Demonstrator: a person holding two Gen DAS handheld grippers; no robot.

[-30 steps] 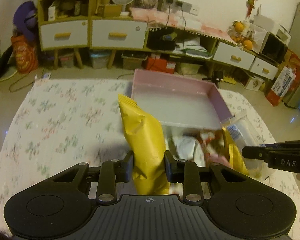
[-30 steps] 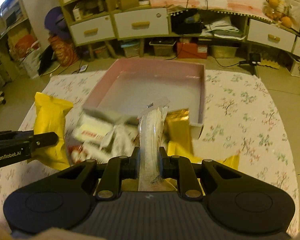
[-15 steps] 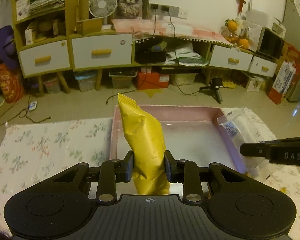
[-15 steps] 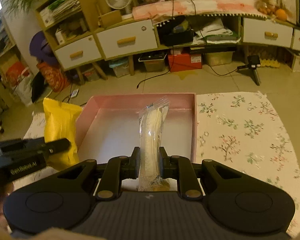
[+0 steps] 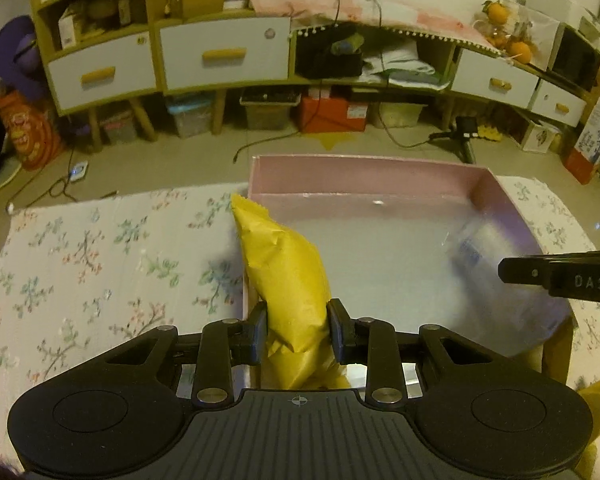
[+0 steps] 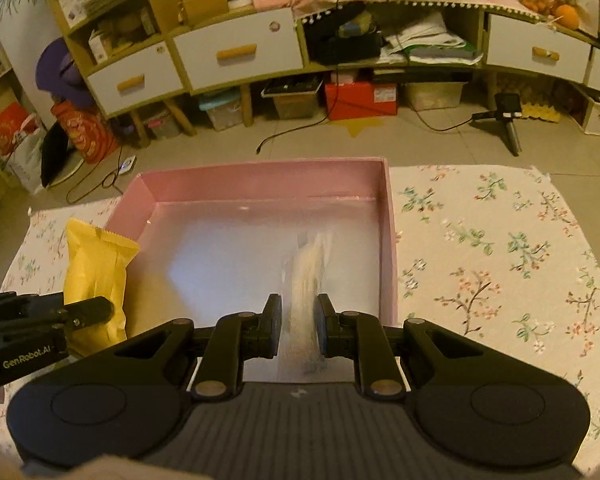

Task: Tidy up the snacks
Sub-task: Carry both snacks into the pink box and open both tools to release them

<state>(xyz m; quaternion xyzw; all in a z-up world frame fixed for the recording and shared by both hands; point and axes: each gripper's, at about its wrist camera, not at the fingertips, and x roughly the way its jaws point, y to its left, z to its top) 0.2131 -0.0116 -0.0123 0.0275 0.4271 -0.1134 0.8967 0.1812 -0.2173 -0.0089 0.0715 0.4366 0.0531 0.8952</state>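
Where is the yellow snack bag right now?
The left tool holds the yellow snack bag upright over the pink box's left edge, beside the flowery cloth.

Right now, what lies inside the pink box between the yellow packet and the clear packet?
Only bare box floor: in the right wrist view, the pink box shows nothing between the yellow packet and the clear packet.

Left hand-held gripper (image 5: 298, 330) and right hand-held gripper (image 6: 298, 326) angle downward — both clamped.

Left gripper (image 5: 298, 330) jaws clamp a yellow snack bag (image 5: 286, 276) — upright over the pink box's (image 5: 364, 174) left wall.
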